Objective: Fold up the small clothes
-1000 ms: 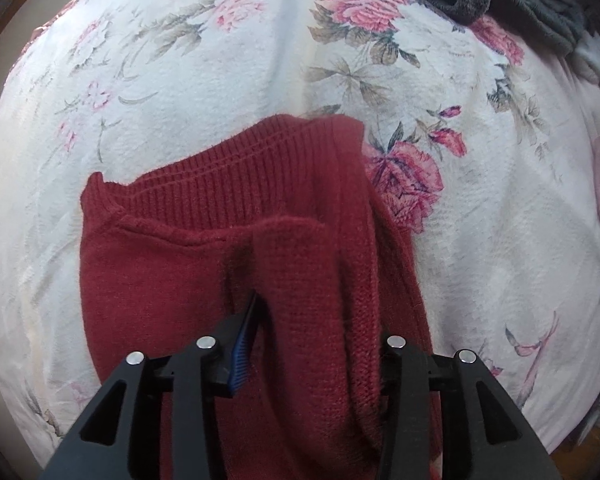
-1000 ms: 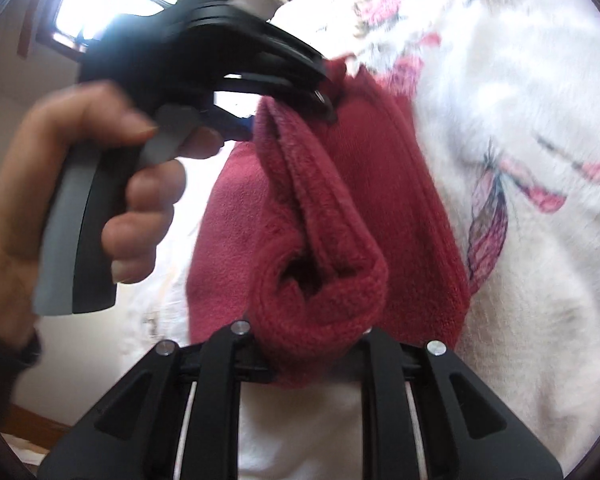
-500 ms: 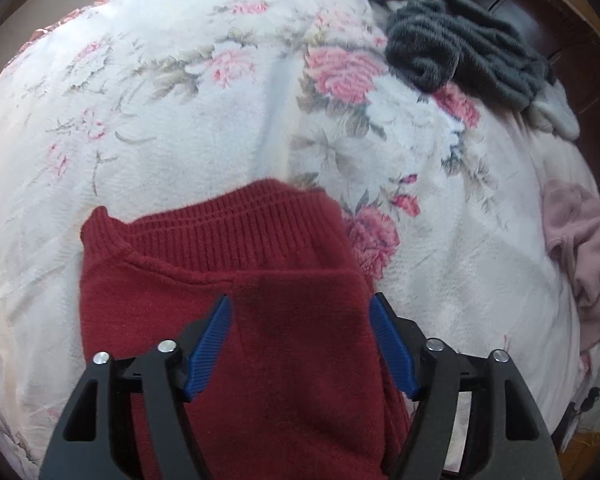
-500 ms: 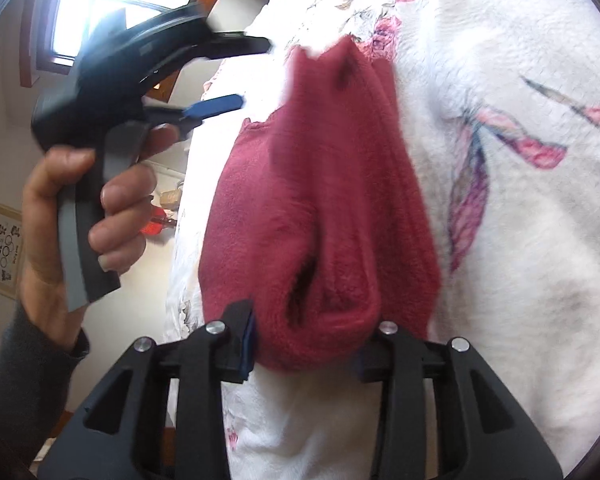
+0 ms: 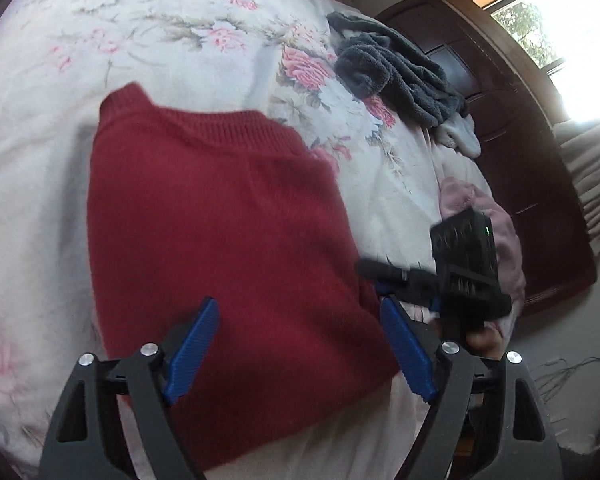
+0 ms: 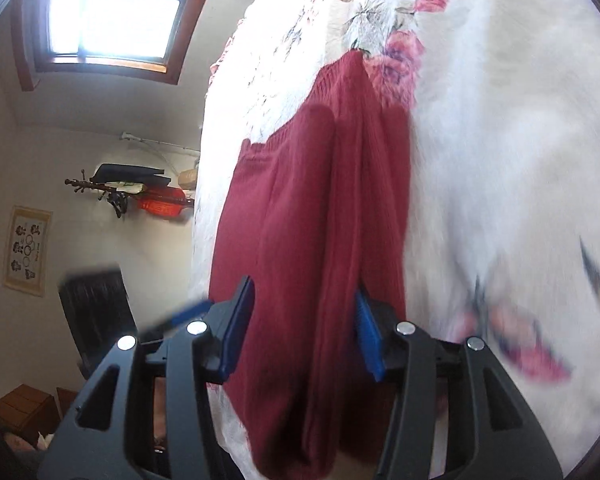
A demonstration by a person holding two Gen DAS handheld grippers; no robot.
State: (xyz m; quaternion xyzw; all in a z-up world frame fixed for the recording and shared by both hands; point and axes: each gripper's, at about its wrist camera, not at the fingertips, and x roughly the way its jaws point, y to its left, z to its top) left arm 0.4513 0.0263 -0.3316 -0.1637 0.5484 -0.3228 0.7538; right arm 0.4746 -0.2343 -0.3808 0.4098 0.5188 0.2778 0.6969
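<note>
Red knitted sweater (image 5: 220, 248) is lying folded on a white bedspread (image 5: 40, 160) printed with pink roses, its ribbed hem facing away from the left wrist camera. Above it the left gripper (image 5: 300, 344) is hovering with its blue-padded fingers (image 5: 192, 344) spread wide apart, nothing between them, the red knit showing in the gap underneath. In the right wrist view the right gripper (image 6: 300, 332) is likewise sitting with its blue pads (image 6: 236, 328) parted, framing one end of the sweater (image 6: 312, 240); whether the pads are touching the fabric I cannot tell, but they are not pinching it. That same gripper is showing in the left view as a dark blurred body (image 5: 464, 264) just beside the sweater's right edge, with part of a hand (image 5: 484, 340) under it. Farther up the bed a dark grey fleece garment (image 5: 396, 76) is lying bunched, a white piece (image 5: 460, 136) is poking out beside it, and a pale pink garment (image 5: 480, 216) is resting near the bed's edge, all apart from the sweater.
</note>
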